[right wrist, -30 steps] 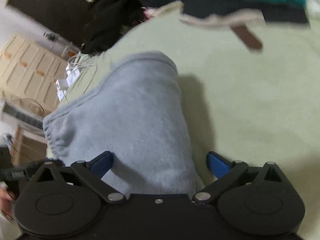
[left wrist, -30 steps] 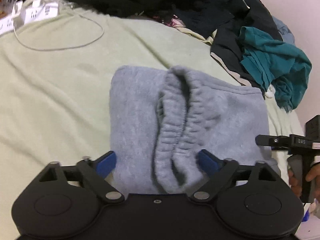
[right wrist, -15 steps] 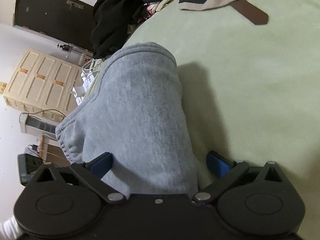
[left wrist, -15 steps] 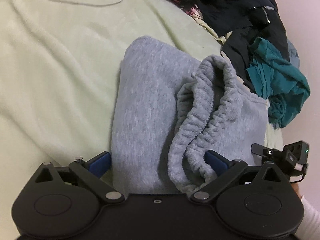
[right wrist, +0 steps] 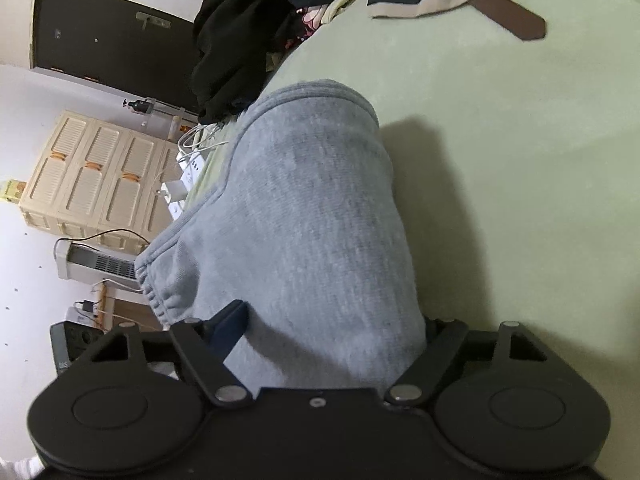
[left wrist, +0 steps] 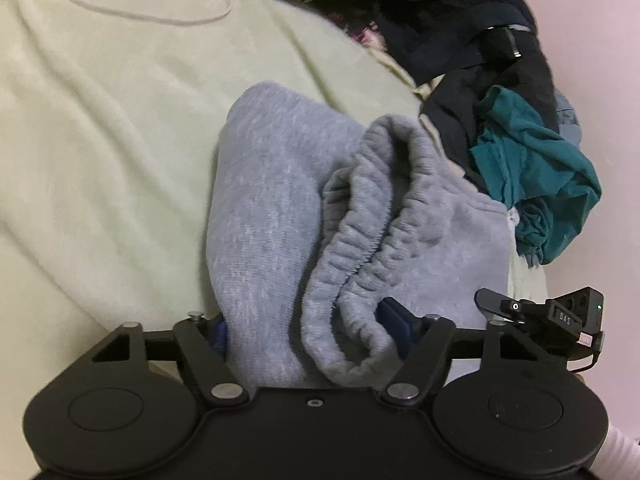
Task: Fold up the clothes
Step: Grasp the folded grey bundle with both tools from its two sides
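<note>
Left wrist view: the folded grey fleece sweatpants (left wrist: pixel 280 216) lie on the pale green bed blanket (left wrist: pixel 100 140), their gathered elastic waistband (left wrist: pixel 360 240) doubled over on top and running toward the camera. The left gripper (left wrist: pixel 308 328) has its jaws closing around the near edge of the sweatpants, the blue pads (left wrist: pixel 394 322) touching the fabric on both sides, so the thick bundle sits between them. Beyond the sweatpants, toward the wall, a heap of dark clothes (left wrist: pixel 460 32) spills across the blanket, with a crumpled teal garment (left wrist: pixel 536 176) just beside the sweatpants' far corner. A thin white cable (left wrist: pixel 140 16) loops on the blanket well beyond the sweatpants. The right gripper's black tip shows next to the sweatpants' right edge.

Right wrist view: the right gripper (right wrist: pixel 336 328) has its jaws closing on the other near end of the sweatpants, cloth filling the gap and pressing against both pads. A beige louvred cabinet (right wrist: pixel 92 176) stands past the sweatpants' waistband side, off the bed.
</note>
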`<action>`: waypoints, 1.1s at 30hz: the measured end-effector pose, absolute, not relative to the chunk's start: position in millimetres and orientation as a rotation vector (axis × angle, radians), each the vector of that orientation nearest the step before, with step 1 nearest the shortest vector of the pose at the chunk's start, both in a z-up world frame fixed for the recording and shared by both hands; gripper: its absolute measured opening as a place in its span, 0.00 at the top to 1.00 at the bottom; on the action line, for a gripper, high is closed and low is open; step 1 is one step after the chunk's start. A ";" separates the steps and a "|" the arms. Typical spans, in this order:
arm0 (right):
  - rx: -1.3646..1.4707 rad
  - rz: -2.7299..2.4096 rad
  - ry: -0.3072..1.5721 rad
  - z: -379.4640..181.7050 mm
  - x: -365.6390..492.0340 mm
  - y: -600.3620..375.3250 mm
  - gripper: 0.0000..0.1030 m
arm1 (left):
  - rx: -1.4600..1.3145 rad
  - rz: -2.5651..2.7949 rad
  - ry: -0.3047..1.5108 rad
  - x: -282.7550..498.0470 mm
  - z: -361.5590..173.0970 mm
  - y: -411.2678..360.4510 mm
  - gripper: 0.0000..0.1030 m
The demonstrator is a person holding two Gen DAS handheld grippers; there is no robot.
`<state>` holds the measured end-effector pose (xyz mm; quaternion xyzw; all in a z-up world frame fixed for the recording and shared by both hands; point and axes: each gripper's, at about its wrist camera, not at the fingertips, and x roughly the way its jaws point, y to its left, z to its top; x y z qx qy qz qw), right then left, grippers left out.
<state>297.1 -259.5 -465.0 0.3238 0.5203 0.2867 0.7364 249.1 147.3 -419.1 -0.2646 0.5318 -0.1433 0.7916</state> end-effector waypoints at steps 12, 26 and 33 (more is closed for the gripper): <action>0.753 0.633 1.050 -440.4 288.4 -267.7 0.36 | -0.558 -0.367 1.058 246.1 -379.6 137.4 0.43; 0.809 0.641 0.930 -405.3 268.5 -301.6 0.36 | -0.493 -0.456 0.981 254.5 -336.9 93.4 0.44; 0.782 0.644 0.895 -386.5 264.6 -299.8 0.36 | -0.453 -0.468 0.971 256.8 -318.5 86.5 0.44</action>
